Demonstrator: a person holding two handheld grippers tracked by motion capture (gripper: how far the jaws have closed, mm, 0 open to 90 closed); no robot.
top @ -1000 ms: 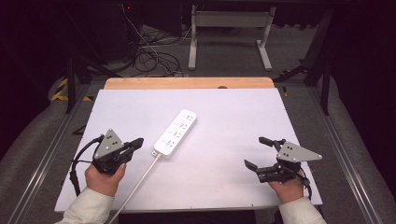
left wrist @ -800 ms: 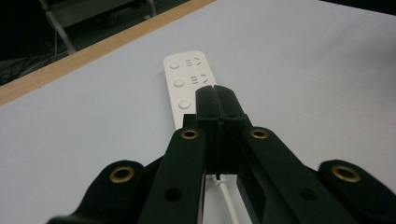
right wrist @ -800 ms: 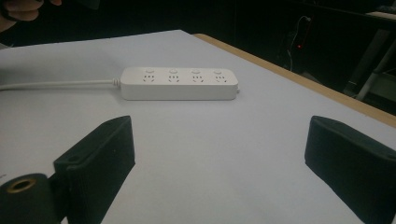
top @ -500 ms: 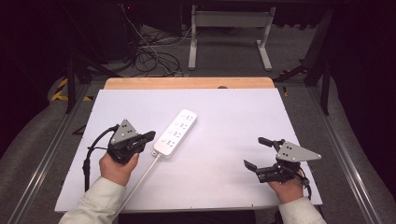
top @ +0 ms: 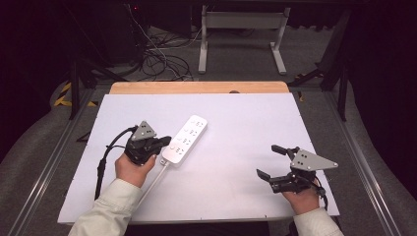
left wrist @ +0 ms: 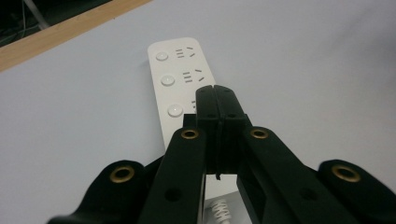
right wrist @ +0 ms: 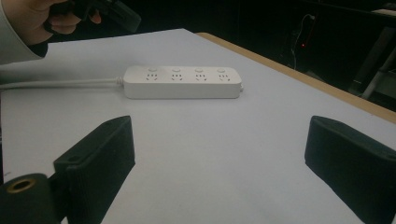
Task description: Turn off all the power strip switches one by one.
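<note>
A white power strip (top: 185, 138) lies slantwise on the white table, its cord (top: 151, 184) running toward the front edge. Round buttons and sockets run along its top (left wrist: 173, 74) (right wrist: 183, 80). My left gripper (top: 165, 141) is shut with nothing between its jaws. Its tips (left wrist: 216, 95) hover over the strip's near end, close to the button nearest the cord. My right gripper (top: 269, 161) stands open at the front right, well away from the strip, jaws wide apart (right wrist: 224, 154). The left hand and its gripper (right wrist: 107, 11) show beyond the strip in the right gripper view.
The table (top: 246, 123) has a wooden strip along its far edge (top: 196, 87). Beyond it are floor cables (top: 162, 54) and a metal stand (top: 241, 34). Metal rails (top: 361, 162) flank the table on both sides.
My left gripper has moved forward and to the right, from the front left up to the strip's cord end. The right gripper has stayed put and open.
</note>
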